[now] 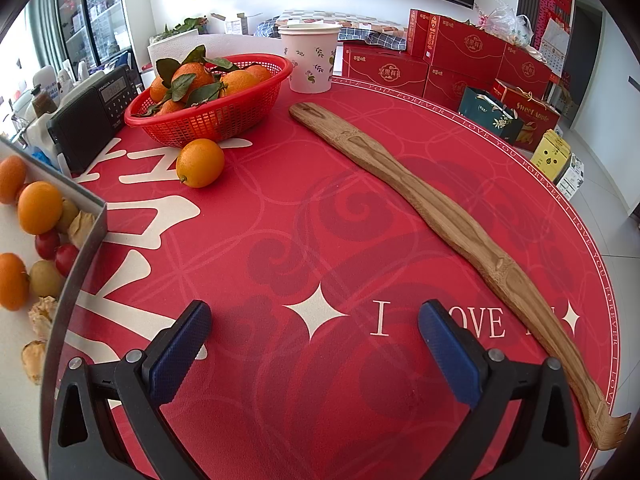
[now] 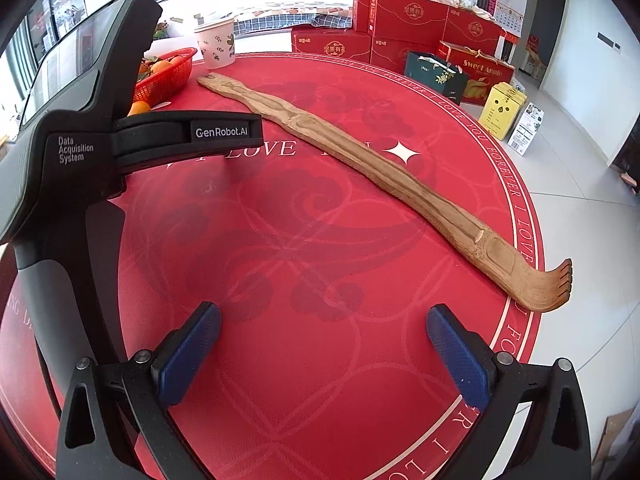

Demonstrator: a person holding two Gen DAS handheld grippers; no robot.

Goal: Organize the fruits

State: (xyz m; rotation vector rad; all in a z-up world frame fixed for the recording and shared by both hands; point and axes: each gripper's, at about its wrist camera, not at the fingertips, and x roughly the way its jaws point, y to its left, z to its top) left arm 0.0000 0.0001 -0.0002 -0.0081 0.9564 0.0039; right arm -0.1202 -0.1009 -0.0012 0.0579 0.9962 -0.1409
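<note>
The right gripper point(image 2: 324, 356) hangs wide open over the red mat point(image 2: 320, 240), the back scratcher point(image 2: 384, 184) apparently untouched beyond.

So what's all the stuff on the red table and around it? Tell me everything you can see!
Table mat: one, red with cream writing, under everything.
Basket: one, red mesh, far left, holding leafy oranges.
Loose orange: one, on the mat, in front of the basket.
Tray: one, white with grey rim, left edge, with mixed small fruits.
Back scratcher: one, brown wood, lying diagonally on the right.
Paper cup: one, white with leaves, behind the basket.
Radio: one, black, left of the basket.
Gift boxes: several, red, beyond the table.
Left gripper: black, blue pads, open, empty.
Right gripper: same, open, empty.
</note>
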